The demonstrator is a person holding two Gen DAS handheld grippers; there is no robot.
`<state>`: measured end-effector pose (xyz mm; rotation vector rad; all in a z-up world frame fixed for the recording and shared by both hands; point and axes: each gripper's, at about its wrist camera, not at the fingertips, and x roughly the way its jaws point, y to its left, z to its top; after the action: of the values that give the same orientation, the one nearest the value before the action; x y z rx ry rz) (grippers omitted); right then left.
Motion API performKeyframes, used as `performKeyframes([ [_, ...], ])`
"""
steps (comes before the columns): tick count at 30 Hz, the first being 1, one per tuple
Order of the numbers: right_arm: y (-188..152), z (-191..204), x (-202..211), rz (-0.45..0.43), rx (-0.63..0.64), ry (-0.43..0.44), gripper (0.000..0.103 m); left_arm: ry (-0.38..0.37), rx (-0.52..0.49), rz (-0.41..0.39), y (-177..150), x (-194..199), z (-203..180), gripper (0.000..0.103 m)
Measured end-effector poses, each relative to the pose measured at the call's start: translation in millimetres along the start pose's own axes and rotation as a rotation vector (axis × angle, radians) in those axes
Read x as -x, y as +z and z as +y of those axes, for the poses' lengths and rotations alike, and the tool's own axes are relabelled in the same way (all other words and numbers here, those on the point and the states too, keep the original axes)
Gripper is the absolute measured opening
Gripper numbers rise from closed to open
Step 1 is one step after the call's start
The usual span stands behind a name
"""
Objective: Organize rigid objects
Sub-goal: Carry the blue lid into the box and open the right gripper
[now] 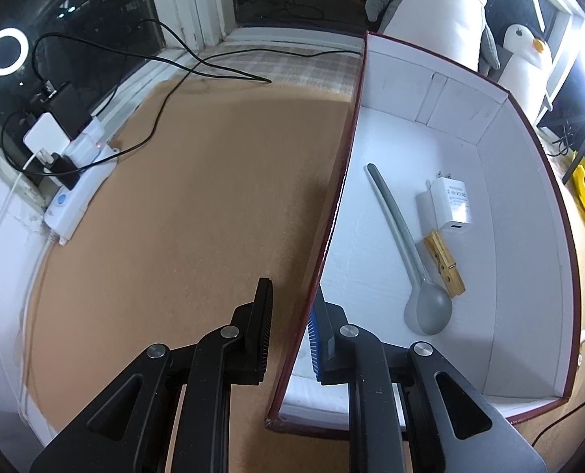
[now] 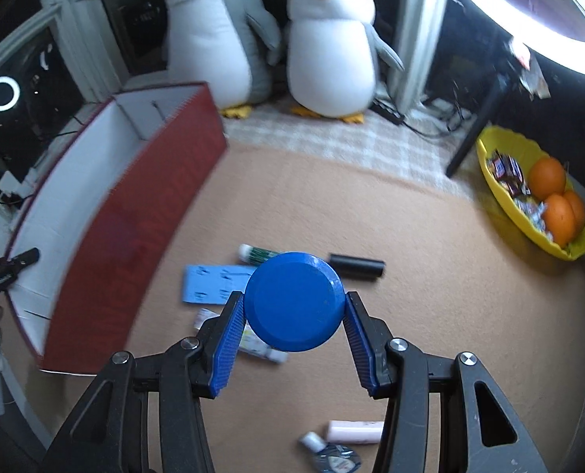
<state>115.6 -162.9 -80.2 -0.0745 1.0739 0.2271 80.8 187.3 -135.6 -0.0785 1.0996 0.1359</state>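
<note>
A red box (image 1: 528,276) with white inner walls holds a grey spoon (image 1: 406,244), a white charger (image 1: 452,205) and a wooden clothespin (image 1: 444,262). My left gripper (image 1: 292,287) straddles the box's near-left wall, one finger outside and one inside, shut on it. In the right wrist view my right gripper (image 2: 293,295) is shut on a round blue disc (image 2: 294,301), held above the tan table to the right of the box (image 2: 134,216). Under it lie a light blue card (image 2: 209,283), a green-and-white tube (image 2: 257,254) and a black cylinder (image 2: 357,266).
A pink tube (image 2: 355,431) and a small bottle (image 2: 331,453) lie near the front. At the right edge is a yellow bowl (image 2: 489,149) with oranges and sweets. Two plush penguins (image 2: 331,51) stand behind. A power strip (image 1: 75,193) and cables lie at the far left.
</note>
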Motion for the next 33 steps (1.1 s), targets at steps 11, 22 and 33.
performKeyframes([
  [11, 13, 95, 28, -0.064, 0.136, 0.109, 0.046, -0.043, 0.016, -0.03, -3, 7, 6, 0.014],
  [22, 5, 166, 10, -0.019, 0.262, 0.145, 0.046, -0.072, 0.018, -0.044, -4, 7, 8, 0.012],
  [33, -1, 186, -11, 0.033, 0.284, 0.13, 0.046, -0.093, 0.019, -0.05, -4, 7, 10, 0.012],
])
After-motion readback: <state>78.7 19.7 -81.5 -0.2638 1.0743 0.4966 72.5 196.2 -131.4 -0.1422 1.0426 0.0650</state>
